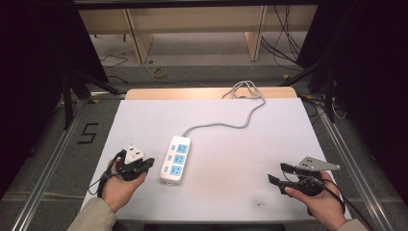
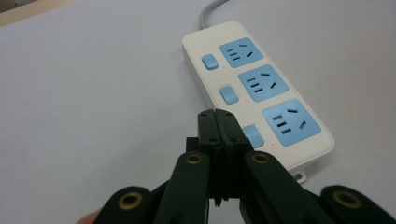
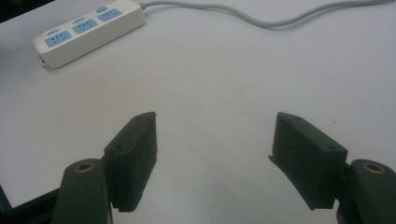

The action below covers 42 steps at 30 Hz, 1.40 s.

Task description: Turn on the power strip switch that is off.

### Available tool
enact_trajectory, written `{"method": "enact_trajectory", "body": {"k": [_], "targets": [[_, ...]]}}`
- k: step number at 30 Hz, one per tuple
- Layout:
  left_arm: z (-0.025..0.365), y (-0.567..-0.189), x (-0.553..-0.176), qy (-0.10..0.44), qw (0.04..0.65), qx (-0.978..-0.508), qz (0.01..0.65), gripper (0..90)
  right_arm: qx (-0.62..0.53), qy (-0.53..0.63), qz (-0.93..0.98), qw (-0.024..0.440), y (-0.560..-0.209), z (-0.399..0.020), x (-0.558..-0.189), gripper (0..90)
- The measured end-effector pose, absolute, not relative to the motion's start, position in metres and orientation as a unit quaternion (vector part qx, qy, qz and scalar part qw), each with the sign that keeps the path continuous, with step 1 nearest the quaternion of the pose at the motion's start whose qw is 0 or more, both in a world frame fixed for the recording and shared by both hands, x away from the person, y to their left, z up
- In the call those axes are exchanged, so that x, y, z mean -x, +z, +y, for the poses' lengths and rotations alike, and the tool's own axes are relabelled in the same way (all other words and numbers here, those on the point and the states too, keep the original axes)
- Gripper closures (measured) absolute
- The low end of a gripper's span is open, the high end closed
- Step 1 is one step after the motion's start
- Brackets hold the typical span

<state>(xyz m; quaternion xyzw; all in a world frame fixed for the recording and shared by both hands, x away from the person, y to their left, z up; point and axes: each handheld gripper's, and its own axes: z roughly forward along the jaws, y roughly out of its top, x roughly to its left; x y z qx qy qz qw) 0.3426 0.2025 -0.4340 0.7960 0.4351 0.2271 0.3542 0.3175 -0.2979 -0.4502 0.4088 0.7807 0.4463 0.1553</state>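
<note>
a white power strip (image 1: 175,160) lies flat on the white-covered bench (image 1: 231,144), a little left of the middle and toward the near edge, its long side running near to far. it carries three blue sockets in a row along its right side, each with a small blue switch on its left. a grey cable (image 1: 226,122) leaves its far end, curves right across the bench and ends in a loose coil at the far edge.

the left gripper (image 1: 146,164) is held in the person's left hand (image 1: 118,187) at the near left of the bench, just beside the strip's near left side. its jaws are pressed together with nothing between them. in the left gripper view the closed tips (image 2: 216,122) sit right by the nearest blue switch (image 2: 253,136); whether they touch the strip cannot be told.

the right gripper (image 1: 279,174) is held in the right hand (image 1: 322,202) at the near right, well apart from the strip, pointing left. its jaws stand wide apart with only bare bench between them. in the right gripper view the strip (image 3: 88,30) lies far off at the upper left, and the cable (image 3: 261,18) trails away along the top.
</note>
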Motion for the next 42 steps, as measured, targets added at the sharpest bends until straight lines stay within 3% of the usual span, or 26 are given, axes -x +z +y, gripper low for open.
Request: {"method": "enact_trajectory", "body": {"k": [42], "targets": [[0.173,-0.431,-0.380,0.201,0.331,-0.810,0.441,89.9,-0.412,0.447,0.780,0.150,-0.451,-0.296,-0.318,31.2]]}}
